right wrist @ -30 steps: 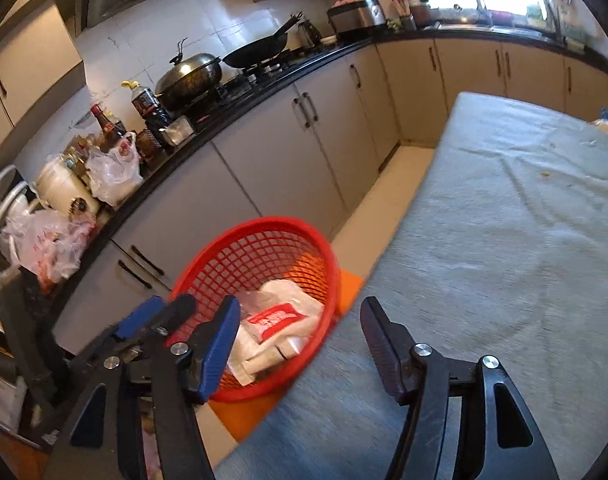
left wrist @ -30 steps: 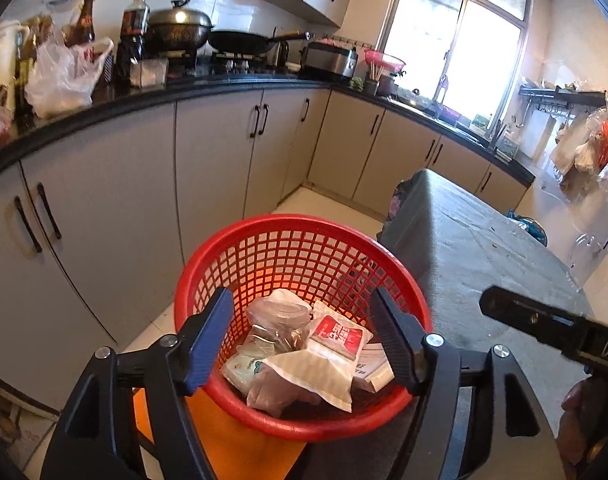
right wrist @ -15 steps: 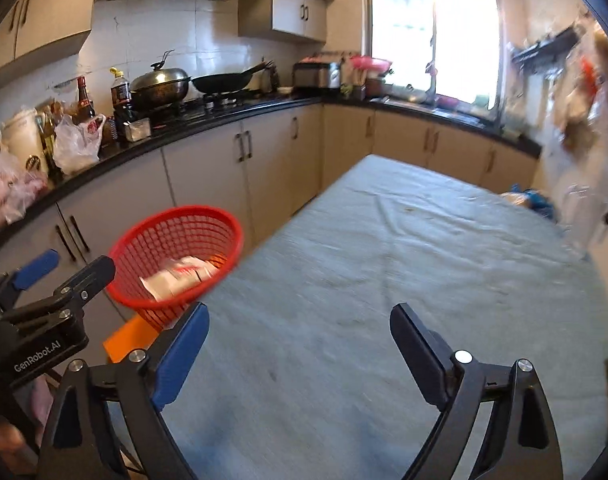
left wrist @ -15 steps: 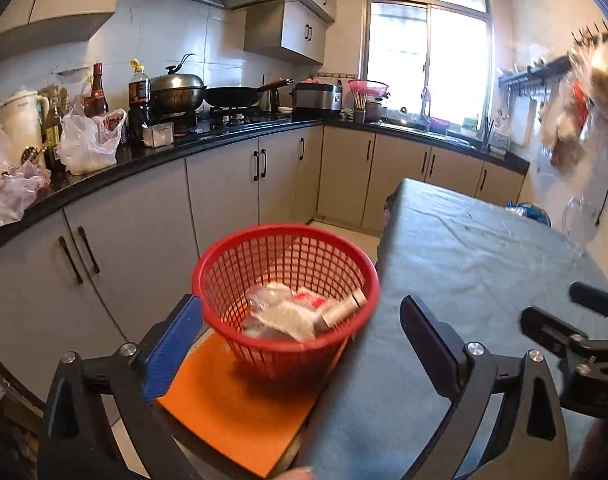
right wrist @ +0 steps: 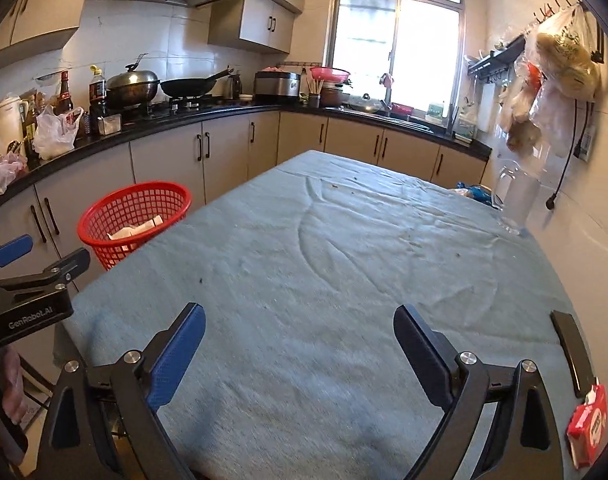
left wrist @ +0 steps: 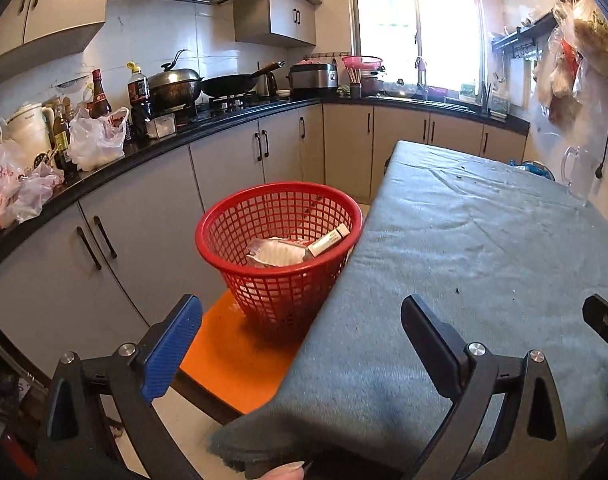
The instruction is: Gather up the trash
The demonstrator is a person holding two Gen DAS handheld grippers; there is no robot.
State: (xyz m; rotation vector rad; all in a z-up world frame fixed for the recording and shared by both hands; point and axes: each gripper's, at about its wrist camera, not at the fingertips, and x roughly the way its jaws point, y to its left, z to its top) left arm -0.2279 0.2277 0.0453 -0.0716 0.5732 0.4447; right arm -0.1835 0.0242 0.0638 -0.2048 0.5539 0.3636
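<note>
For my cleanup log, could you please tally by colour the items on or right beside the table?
Red: 2, the basket and the packet
Orange: 1, the seat under the basket
Black: 1, the flat bar
Clear: 1, the jug
Total: 5

The left wrist view looks from the near left corner of the worktop, facing down its length toward the window, with the basket close ahead on the left. The right wrist view sits further right over the near edge, facing the same way, the basket smaller at its left. Both share the worktop, basket, cabinets and window.
</note>
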